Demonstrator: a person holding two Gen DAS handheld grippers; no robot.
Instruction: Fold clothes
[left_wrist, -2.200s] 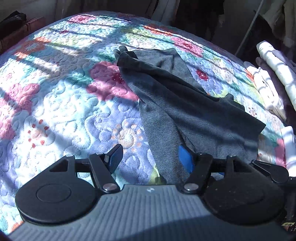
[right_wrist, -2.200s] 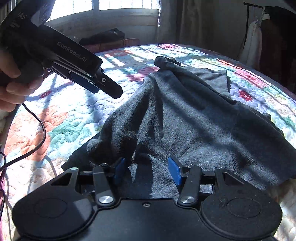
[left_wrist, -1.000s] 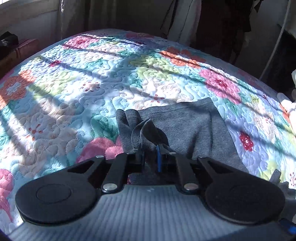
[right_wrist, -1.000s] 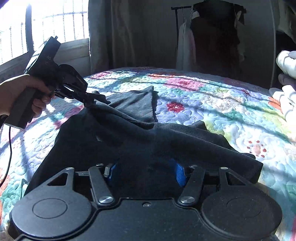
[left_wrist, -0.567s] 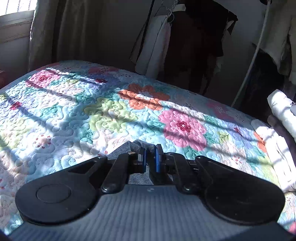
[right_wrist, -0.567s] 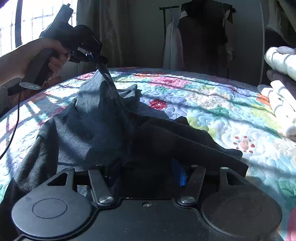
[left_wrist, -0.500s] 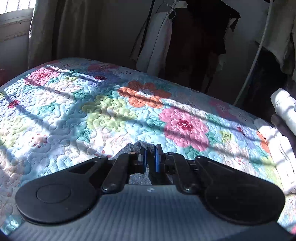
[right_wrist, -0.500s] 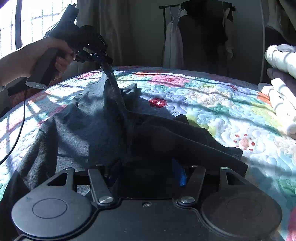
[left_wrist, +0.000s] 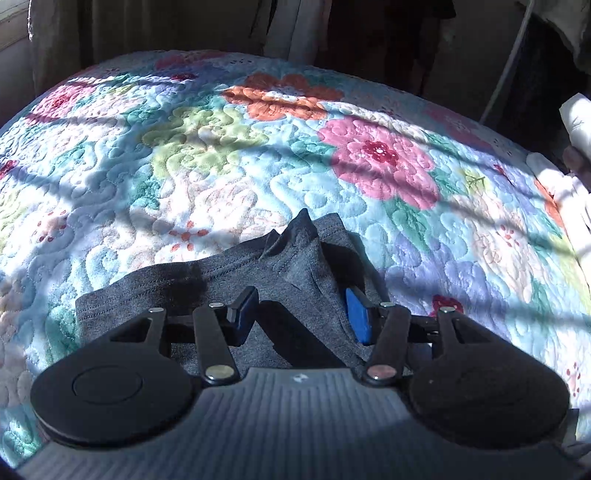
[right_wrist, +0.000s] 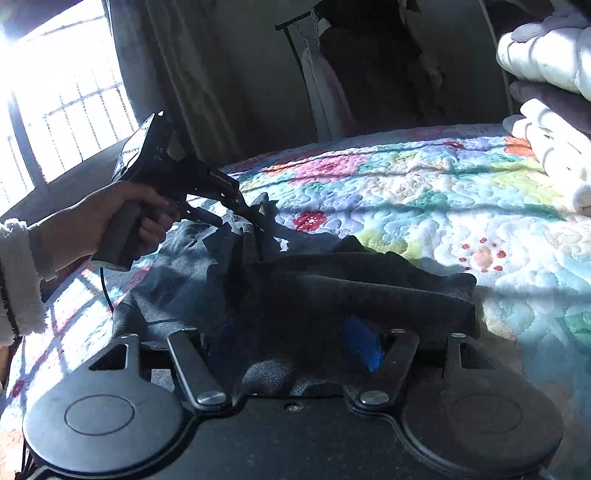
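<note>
- Dark grey garment (left_wrist: 295, 266) spread on the floral quilt (left_wrist: 207, 147) of the bed, towards its near edge, bunched into folds and partly sunlit.
- In the left wrist view, left gripper (left_wrist: 301, 314) released, blue-padded fingers (left_wrist: 357, 314) wide apart, low over the cloth; a peaked corner of fabric standing up between and just beyond them, not pinched.
- From the right wrist view, the same left gripper (right_wrist: 255, 218) seen in a hand (right_wrist: 110, 225) with a pale fuzzy sleeve (right_wrist: 18, 280) at the wrist, its tips right at a raised point of the garment (right_wrist: 332, 291); a cable hanging below the handle.
- Right gripper (right_wrist: 295, 347) with fingers apart, a thick dark fold of cloth lying across and between them; left pad buried in shadow, blue right pad showing; no firm pinch visible, so holding or merely draped: cannot tell.
- Stack of white folded textiles (right_wrist: 554, 147) at the right edge of the bed, well apart from the garment.
- Hanging clothes (right_wrist: 325, 96) on a rack beyond the far edge; barred window (right_wrist: 59, 103) at left.
</note>
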